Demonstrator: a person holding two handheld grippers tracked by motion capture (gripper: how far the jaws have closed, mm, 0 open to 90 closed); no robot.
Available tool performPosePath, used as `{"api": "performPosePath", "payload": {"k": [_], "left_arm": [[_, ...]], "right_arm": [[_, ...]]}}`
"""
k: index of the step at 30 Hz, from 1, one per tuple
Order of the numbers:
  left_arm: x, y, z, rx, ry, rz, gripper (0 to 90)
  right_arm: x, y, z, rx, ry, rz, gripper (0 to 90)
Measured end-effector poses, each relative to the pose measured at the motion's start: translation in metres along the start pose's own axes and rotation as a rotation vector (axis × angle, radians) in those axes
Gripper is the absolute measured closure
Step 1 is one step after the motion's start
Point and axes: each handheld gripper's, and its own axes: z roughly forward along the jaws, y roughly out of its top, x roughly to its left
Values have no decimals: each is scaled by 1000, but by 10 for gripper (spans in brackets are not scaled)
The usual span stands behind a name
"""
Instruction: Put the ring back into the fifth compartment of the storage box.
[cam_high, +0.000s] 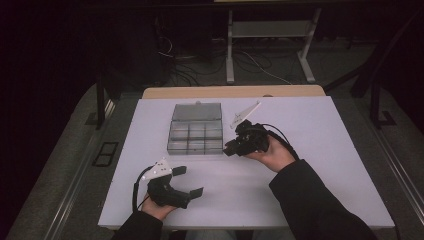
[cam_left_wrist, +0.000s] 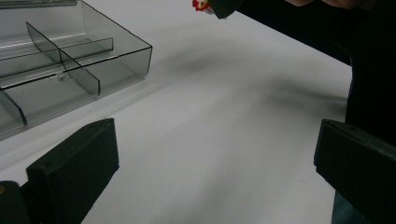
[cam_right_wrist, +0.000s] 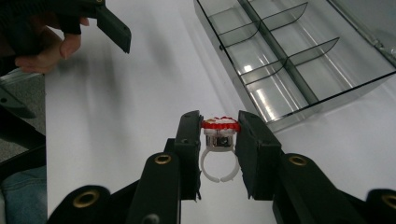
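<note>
A small plastic ring (cam_right_wrist: 218, 141) with a red and white top and a white band sits between the pads of my right gripper (cam_right_wrist: 219, 123), which is shut on it. In the high view the right gripper (cam_high: 230, 148) hovers just right of a clear compartment box (cam_high: 195, 136) and points left toward it. The box (cam_right_wrist: 299, 60) has several empty cells and its lid lies open behind it. My left gripper (cam_high: 189, 181) rests near the table's front edge, jaws wide open with nothing between them. Its own view (cam_left_wrist: 215, 154) shows bare white table and the ring's red top (cam_left_wrist: 200, 4).
The white table top (cam_high: 310, 165) ends at a wooden strip (cam_high: 235, 92) at the back. Beyond it are dark floor, cables and a white stand's legs (cam_high: 230, 50). The person's right sleeve (cam_high: 315, 205) lies over the front right of the table.
</note>
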Motion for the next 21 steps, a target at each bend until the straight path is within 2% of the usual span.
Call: {"api": "performPosePath", "payload": {"k": [10, 21], "left_arm": [[0, 0, 0, 3, -4, 2, 0], [-1, 0, 1, 1, -6, 0, 0]], "right_arm": [[-7, 16, -1, -14, -11, -10, 694], [-14, 30, 10, -8, -8, -13, 694]]}}
